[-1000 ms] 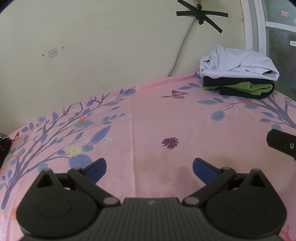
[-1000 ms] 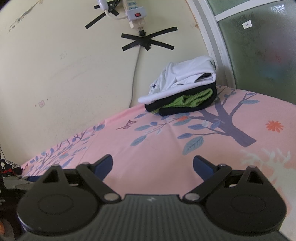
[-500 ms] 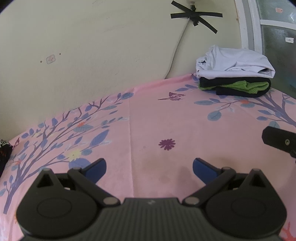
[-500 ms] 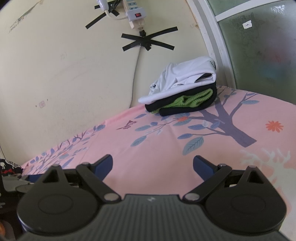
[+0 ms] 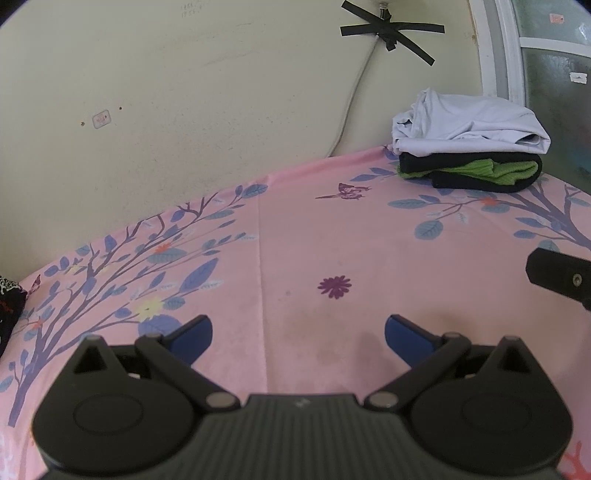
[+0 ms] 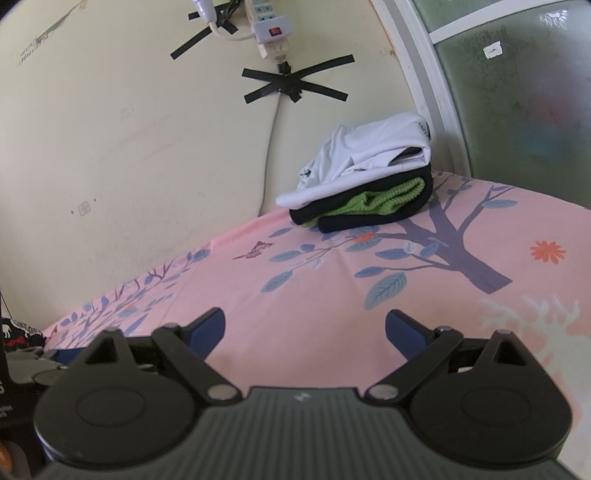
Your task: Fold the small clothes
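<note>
A stack of folded clothes [image 5: 469,147] sits at the far right of the pink floral sheet [image 5: 295,240], against the wall: a white garment [image 5: 472,123] on top of a black and green one [image 5: 476,173]. The stack also shows in the right wrist view [image 6: 365,184]. My left gripper [image 5: 298,332] is open and empty, low over the bare sheet. My right gripper [image 6: 304,325] is open and empty, also over the sheet, well short of the stack. Part of the right gripper [image 5: 561,277] shows at the right edge of the left wrist view.
A dark patterned cloth [image 5: 9,306] lies at the sheet's left edge, also seen in the right wrist view [image 6: 20,332]. A cream wall with a taped cable [image 5: 388,29] and a power strip [image 6: 269,33] backs the bed. A frosted window [image 6: 517,92] stands at the right.
The left wrist view has shifted slightly, so the stack sits a little further left and lower. Both grippers stay open and empty. The right wrist view is nearly unchanged.
</note>
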Available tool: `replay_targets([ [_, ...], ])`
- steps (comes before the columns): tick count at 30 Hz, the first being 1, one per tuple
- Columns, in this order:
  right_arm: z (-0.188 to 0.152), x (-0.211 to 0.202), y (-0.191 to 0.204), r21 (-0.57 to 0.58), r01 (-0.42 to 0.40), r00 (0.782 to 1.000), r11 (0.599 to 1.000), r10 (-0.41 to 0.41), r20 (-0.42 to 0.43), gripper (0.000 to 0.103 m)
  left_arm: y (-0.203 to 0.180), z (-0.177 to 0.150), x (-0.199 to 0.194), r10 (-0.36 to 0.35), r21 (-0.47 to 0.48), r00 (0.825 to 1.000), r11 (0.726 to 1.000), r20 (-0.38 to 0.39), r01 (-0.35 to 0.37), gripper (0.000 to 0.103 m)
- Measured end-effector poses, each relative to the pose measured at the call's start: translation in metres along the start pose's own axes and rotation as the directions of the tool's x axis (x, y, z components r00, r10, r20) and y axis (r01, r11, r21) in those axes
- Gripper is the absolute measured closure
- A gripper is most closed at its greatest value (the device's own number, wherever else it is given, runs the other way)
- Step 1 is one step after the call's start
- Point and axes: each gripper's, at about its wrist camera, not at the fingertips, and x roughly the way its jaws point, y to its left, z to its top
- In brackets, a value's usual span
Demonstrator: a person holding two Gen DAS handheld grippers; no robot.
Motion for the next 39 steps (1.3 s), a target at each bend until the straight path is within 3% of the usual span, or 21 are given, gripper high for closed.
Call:
replay_targets([
  [39, 0.0001, -0.0010, 0.0002, 0.002, -0.001, 1.000, 1.000, 0.001, 0.002, 0.011, -0.0001, 0.0005, -0.0002, 0.018, 0.009, 1.000, 1.000, 0.005, -0.018, 0.000],
])
